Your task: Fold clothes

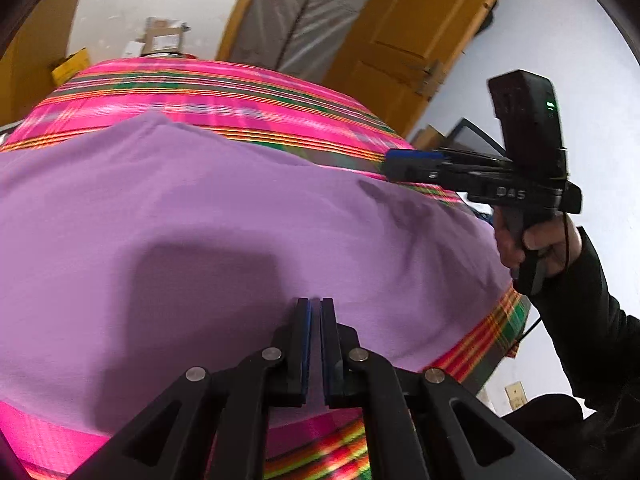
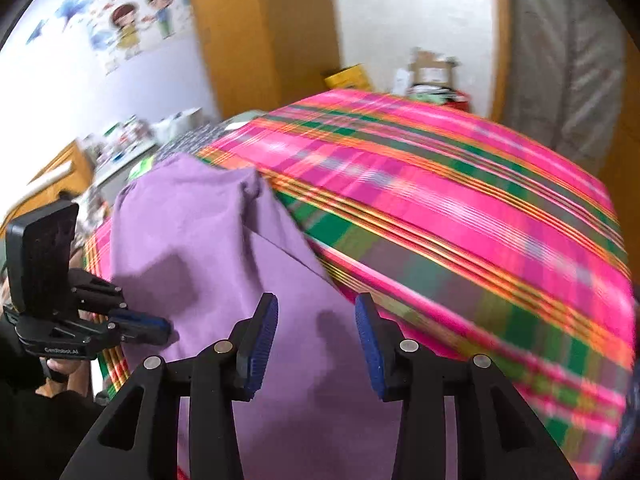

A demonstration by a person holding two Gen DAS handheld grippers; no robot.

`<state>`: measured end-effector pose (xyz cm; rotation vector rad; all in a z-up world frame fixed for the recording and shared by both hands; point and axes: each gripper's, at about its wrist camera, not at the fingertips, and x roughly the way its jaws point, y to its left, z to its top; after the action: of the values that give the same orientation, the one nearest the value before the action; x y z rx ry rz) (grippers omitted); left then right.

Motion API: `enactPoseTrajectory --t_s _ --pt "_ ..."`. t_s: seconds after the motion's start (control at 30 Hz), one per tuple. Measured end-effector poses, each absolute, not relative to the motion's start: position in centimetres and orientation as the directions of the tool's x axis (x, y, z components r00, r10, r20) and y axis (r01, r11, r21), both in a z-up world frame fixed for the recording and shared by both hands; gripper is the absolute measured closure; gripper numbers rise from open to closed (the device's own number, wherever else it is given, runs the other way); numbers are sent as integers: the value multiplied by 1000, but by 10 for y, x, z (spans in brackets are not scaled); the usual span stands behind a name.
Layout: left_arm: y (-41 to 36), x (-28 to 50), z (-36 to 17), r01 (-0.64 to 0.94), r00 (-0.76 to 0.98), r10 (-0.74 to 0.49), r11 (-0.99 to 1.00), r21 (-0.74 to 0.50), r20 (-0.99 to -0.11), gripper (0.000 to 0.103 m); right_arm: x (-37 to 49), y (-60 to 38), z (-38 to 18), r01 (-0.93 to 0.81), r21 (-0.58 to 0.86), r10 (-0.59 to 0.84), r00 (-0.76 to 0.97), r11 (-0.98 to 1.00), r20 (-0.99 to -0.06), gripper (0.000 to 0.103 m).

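A purple garment (image 1: 224, 216) is lying spread over a pink plaid cloth (image 1: 224, 96) that is covering the work surface; in the left wrist view the garment is filling the middle and the 9 o'clock side, and its lower edge is running out of sight behind the left gripper (image 1: 315, 308). That gripper's jaws are sitting almost together with only a thin slit between the blue pads, and nothing is showing in the slit; whether the tips are touching the fabric is hard to tell from this angle. At 3 o'clock in the same view the right gripper (image 1: 394, 164) is hovering side-on over the plaid cloth near the garment's far edge, held by a hand (image 1: 536, 248) in a dark sleeve (image 1: 588, 320), its fingers overlapping from this side so their gap is hidden. The right wrist view is settling that: the right gripper (image 2: 316, 312) is standing wide, with purple fabric lying beneath the gap and nothing pinched between the pads. Here the garment (image 2: 208, 248) is reaching from 6 o'clock up towards 10 o'clock, with a folded layer and a rumpled top corner, and motion blur is smearing the plaid cloth (image 2: 460, 208). The left gripper (image 2: 168, 330) is showing at 8 o'clock at the garment's edge. Boxes (image 2: 432, 68) beyond the far edge are too blurred to identify.
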<state>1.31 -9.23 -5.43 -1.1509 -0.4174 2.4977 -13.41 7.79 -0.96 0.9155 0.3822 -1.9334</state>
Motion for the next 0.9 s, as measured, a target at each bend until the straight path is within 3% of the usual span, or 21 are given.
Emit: enactPoseTrajectory --t_s 0.37,0.53,0.7,0.8,0.9 --pt "-108 9 -59 -178 -610 448 -882 -437 -654 100 -127 0 -36 961 -30 -576 -189 -274 -796 67" --pt "-113 8 -60 -185 -609 467 -870 -458 -641 100 -144 -6 -46 963 37 -570 -126 -267 -812 70" --pt "-114 7 -61 -193 -608 484 -859 -474 -629 100 -167 8 -31 942 148 -651 -89 -300 -754 72" --pt "-115 7 -62 -194 -609 489 -856 -480 -625 100 -163 3 -35 953 108 -617 -96 -285 -781 86" --pt "-114 7 -62 -193 -610 490 -854 -484 -622 100 -153 -4 -41 967 78 -599 -86 -243 -796 89"
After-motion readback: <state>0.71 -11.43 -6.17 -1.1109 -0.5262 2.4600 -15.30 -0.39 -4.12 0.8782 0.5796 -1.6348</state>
